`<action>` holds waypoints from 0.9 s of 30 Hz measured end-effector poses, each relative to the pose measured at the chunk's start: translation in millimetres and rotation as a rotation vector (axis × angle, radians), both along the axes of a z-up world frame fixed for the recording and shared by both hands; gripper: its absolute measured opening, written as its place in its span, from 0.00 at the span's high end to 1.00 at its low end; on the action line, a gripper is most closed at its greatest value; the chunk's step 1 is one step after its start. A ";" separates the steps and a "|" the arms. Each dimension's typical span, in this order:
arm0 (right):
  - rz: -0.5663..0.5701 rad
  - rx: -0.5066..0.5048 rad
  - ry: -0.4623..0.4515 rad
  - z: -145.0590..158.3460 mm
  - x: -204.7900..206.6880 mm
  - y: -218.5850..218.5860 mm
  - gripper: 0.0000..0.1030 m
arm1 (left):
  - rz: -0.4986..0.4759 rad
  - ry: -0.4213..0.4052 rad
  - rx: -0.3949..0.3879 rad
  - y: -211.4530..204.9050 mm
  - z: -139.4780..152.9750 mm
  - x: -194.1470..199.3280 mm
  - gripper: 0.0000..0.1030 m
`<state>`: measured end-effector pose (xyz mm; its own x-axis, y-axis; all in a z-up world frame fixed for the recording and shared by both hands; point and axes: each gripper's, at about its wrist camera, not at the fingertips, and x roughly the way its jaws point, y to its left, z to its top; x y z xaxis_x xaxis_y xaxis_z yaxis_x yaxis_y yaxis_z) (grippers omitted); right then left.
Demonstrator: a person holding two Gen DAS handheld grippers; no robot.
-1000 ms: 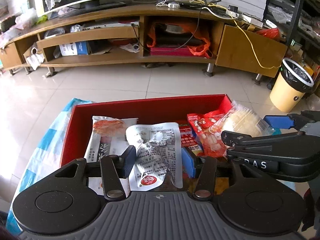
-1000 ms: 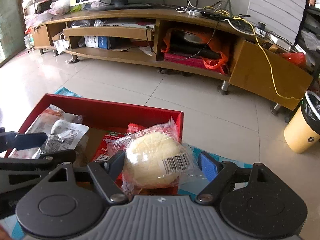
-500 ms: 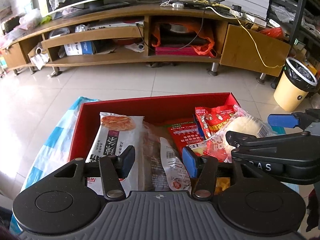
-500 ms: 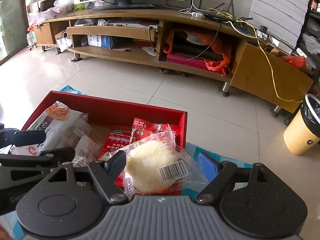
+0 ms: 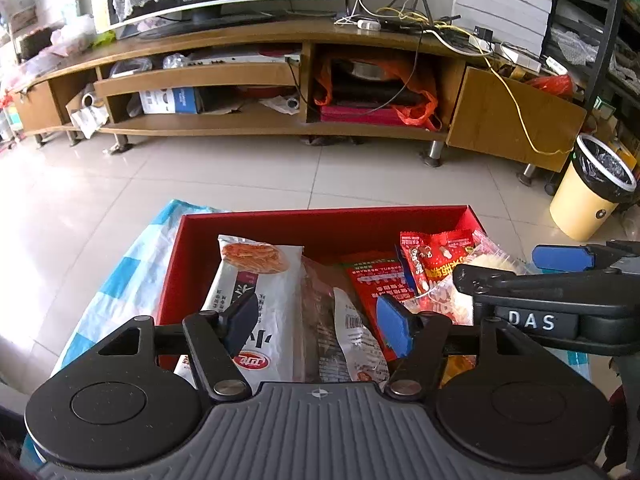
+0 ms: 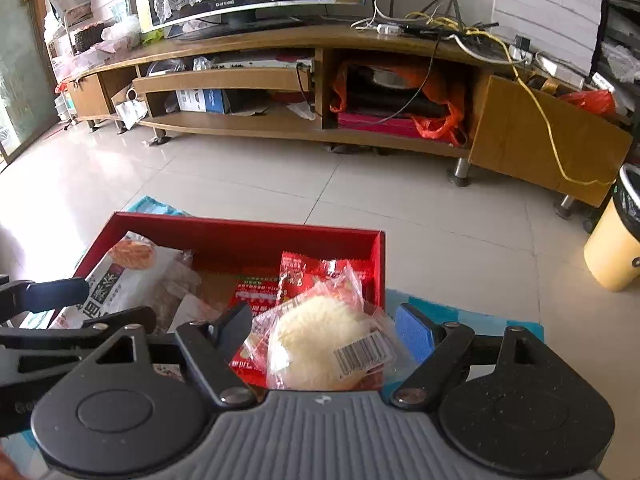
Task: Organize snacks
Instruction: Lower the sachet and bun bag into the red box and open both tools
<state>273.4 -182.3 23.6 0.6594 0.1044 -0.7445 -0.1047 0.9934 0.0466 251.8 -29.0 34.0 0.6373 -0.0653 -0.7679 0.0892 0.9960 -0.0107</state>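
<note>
A red box [image 5: 320, 214] sits on a blue-and-white cloth and holds several snack packets. My left gripper [image 5: 319, 326] hovers over its near side with its jaws opening. A small clear packet [image 5: 354, 332] lies in the box below them, free of both pads, beside a white packet with an orange picture [image 5: 264, 280]. Red packets [image 5: 436, 252] fill the right part. My right gripper [image 6: 325, 333] is shut on a pale round bun in a clear wrapper [image 6: 320, 336], held over the box's right near corner [image 6: 380, 264].
The blue-and-white cloth [image 5: 132, 264] spreads out past the box on the left. Beyond it are tiled floor, a long wooden TV stand [image 5: 280, 124] with cluttered shelves and cables, and a yellow bin [image 5: 592, 200] at the right.
The left gripper let go of the small packet, which tipped over and dropped into the box, and its jaws spread wider. The right gripper kept still with the bun.
</note>
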 end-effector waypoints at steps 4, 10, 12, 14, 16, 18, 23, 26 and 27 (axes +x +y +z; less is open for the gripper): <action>-0.013 -0.004 -0.001 2.8 -3.6 -2.6 0.22 | 0.004 0.003 0.006 1.4 0.3 -1.6 0.27; -0.026 -0.005 0.007 4.7 -13.3 -5.6 0.22 | 0.016 0.008 -0.003 5.8 2.4 -8.9 0.25; -0.028 0.001 0.005 6.3 -17.6 -5.9 0.22 | 0.020 0.007 -0.002 7.0 3.6 -11.6 0.25; -0.029 0.004 0.002 8.3 -22.6 -5.9 0.22 | 0.022 0.007 -0.004 8.6 5.0 -14.6 0.24; -0.029 0.006 -0.001 10.0 -27.5 -5.6 0.22 | 0.023 0.007 -0.009 9.3 6.3 -18.0 0.23; -0.028 0.003 -0.004 11.4 -32.6 -4.5 0.21 | 0.021 0.009 -0.009 9.5 6.9 -21.6 0.23; -0.030 -0.012 -0.009 13.8 -42.4 -2.7 0.21 | 0.017 0.006 0.003 8.7 8.5 -30.3 0.21; -0.030 -0.015 -0.008 13.7 -46.3 -3.5 0.21 | 0.018 0.004 -0.001 9.7 10.2 -34.3 0.19; -0.030 -0.017 -0.005 13.4 -47.0 -4.0 0.21 | 0.019 0.003 -0.002 10.0 10.8 -35.2 0.19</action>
